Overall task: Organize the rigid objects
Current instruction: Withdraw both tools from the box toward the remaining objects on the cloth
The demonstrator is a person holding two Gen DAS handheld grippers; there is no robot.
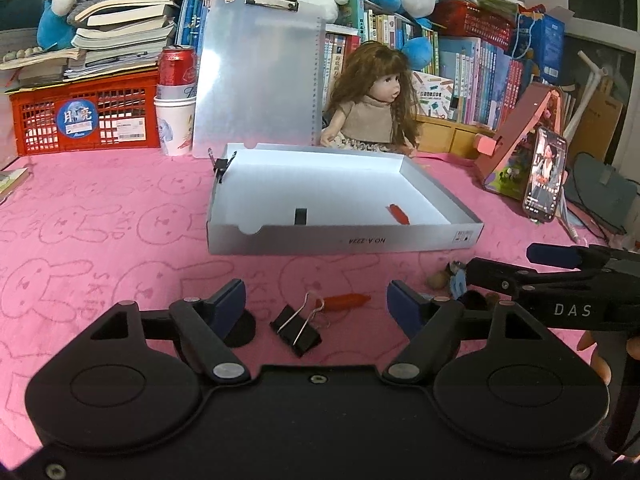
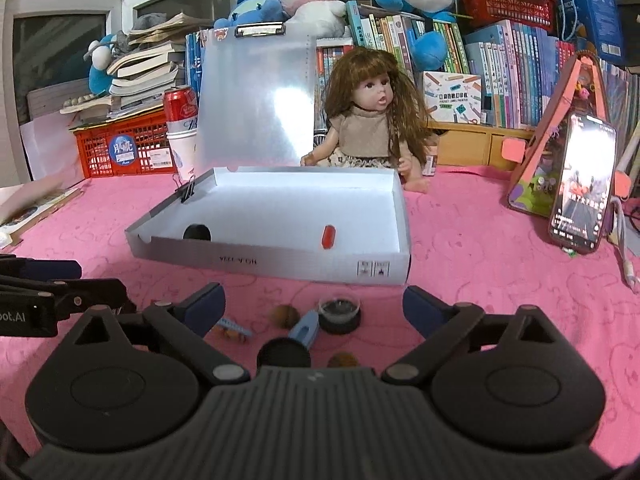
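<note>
A shallow white box (image 1: 344, 240) (image 2: 280, 262) lies open on the pink cloth, holding a red capsule (image 1: 398, 214) (image 2: 329, 236) and a black piece (image 1: 300, 216) (image 2: 197, 233). My left gripper (image 1: 316, 300) is open low over the cloth in front of the box. A black binder clip (image 1: 296, 330) and an orange-red stick (image 1: 346, 300) lie between its fingers, untouched. My right gripper (image 2: 314, 300) is open wide just to the right. Beneath it lie a small clear-lidded pot (image 2: 340, 314), a brown nut (image 2: 285, 315), a blue clip (image 2: 306, 330) and a black cap (image 2: 284, 354).
Another binder clip (image 1: 219, 166) grips the box's left wall. Behind the box are a clear clipboard (image 1: 260, 72), a doll (image 1: 372, 108), a red crate (image 1: 88, 116) and a can in a paper cup (image 1: 176, 120). A lit phone (image 1: 546, 174) leans at the right.
</note>
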